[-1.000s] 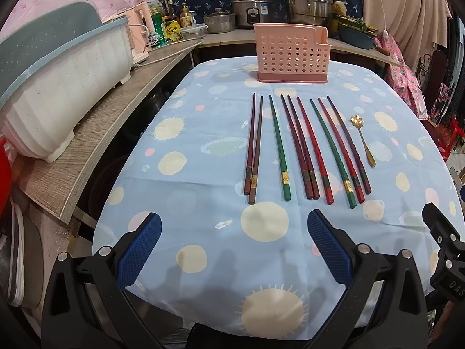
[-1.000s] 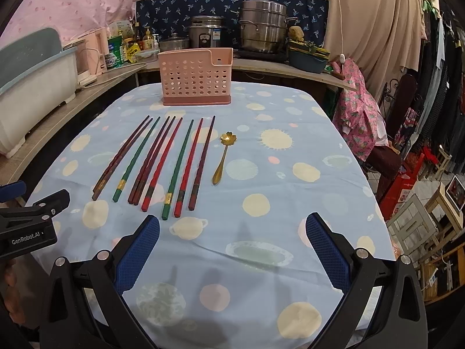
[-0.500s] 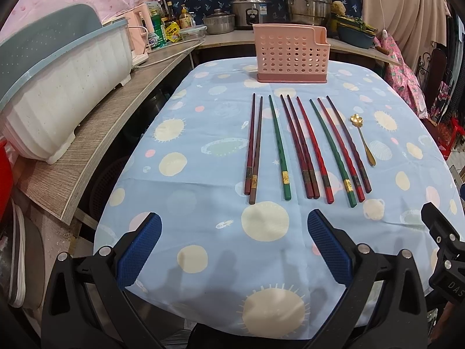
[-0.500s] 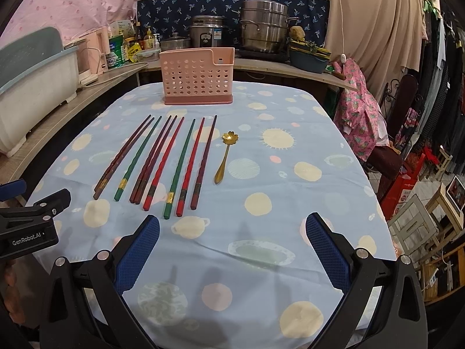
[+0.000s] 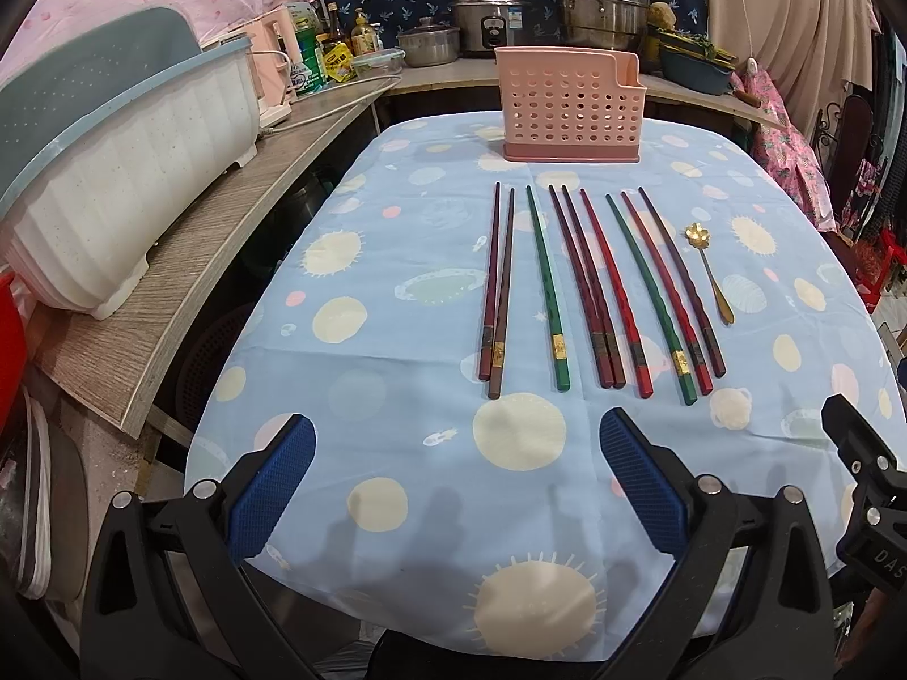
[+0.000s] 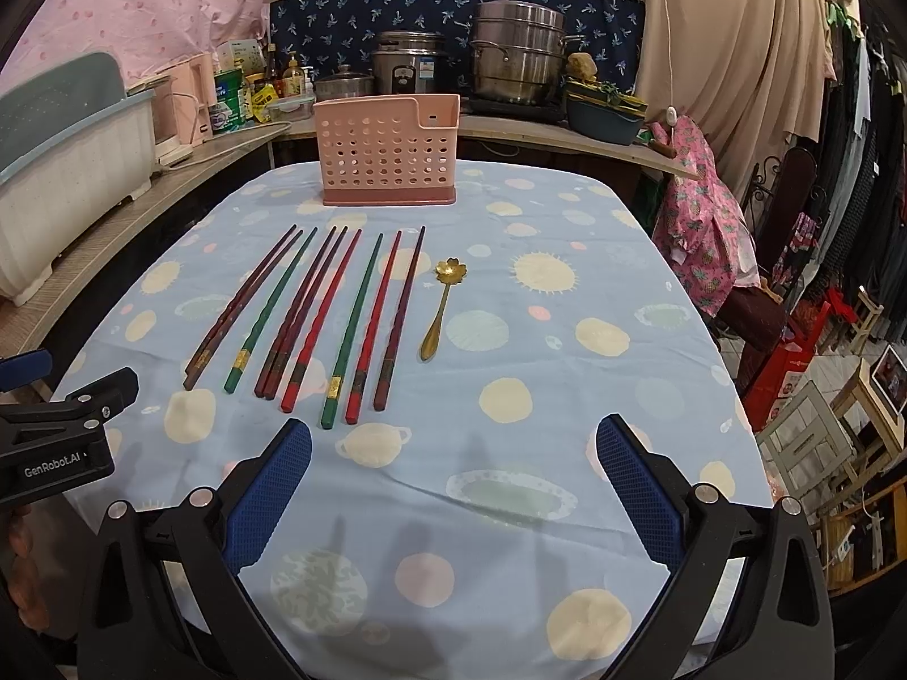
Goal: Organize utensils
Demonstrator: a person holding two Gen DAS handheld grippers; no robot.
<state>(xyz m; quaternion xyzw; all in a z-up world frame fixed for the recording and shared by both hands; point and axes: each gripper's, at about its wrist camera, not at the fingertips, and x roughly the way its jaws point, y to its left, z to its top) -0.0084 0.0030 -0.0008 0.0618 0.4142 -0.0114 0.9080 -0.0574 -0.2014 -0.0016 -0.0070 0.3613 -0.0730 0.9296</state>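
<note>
Several red, green and brown chopsticks [image 5: 589, 283] lie side by side on the blue patterned tablecloth [image 5: 397, 340]; they also show in the right wrist view [image 6: 317, 311]. A gold flower-shaped spoon [image 5: 708, 272] lies to their right, also in the right wrist view [image 6: 442, 306]. A pink perforated utensil holder [image 5: 569, 105] stands upright at the far end, also in the right wrist view [image 6: 388, 150]. My left gripper [image 5: 456, 481] is open and empty above the near table edge. My right gripper [image 6: 453, 487] is open and empty, near the table's front.
A white and blue dish rack [image 5: 113, 170] sits on a wooden shelf [image 5: 187, 266] at the left. Pots and a rice cooker [image 6: 414, 71] stand on the counter behind the holder. Chairs and clutter [image 6: 793, 340] stand to the right of the table.
The right gripper has edged slightly forward toward the utensils. The left gripper has barely moved. Nothing on the table has shifted.
</note>
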